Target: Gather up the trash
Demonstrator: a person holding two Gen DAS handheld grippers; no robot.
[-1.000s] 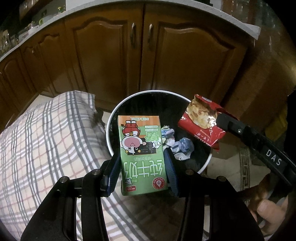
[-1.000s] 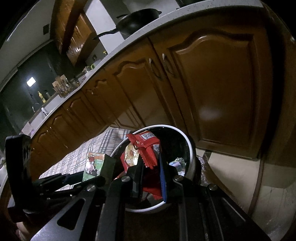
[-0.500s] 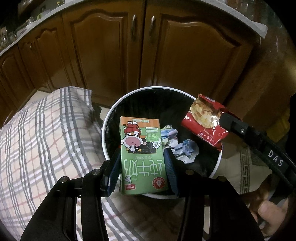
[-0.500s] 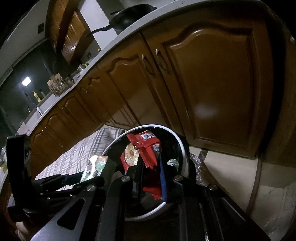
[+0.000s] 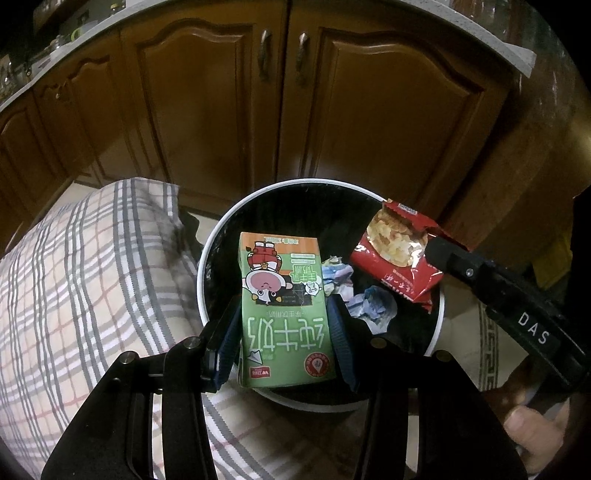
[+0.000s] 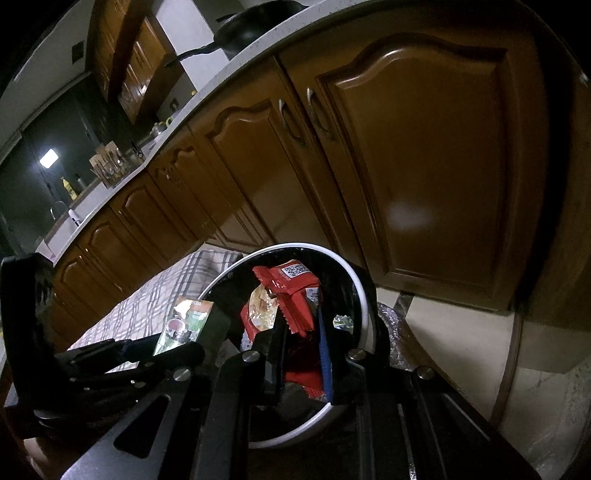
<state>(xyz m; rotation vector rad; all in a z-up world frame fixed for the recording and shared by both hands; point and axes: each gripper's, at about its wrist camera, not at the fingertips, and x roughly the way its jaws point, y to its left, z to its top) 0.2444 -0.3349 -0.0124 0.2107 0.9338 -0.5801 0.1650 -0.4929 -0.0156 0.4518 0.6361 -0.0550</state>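
Nearest, the left gripper has its jaws clamped on the 2 narrow sides of a green milk carton, a smooth, printed cardboard box with a cartoon cow, held upside down above the near rim of the trash bin. To its right, the right gripper has its jaws pinched nearly together on a crinkly red snack wrapper, glossy foil with a clear window of pale crisps, hanging over the bin's right side. A hand grips that tool's handle at the lower right.

The bin is round, with a white rim and a black liner. Down inside lie crumpled paper balls, bluish-white and creased.

Left of the bin is a soft plaid cloth in cream, grey and red checks. Pale floor shows to the right. Behind stand glossy dark-brown wooden cabinet doors with arched panels and metal handles, under a light speckled tabletop that carries a black frying pan.
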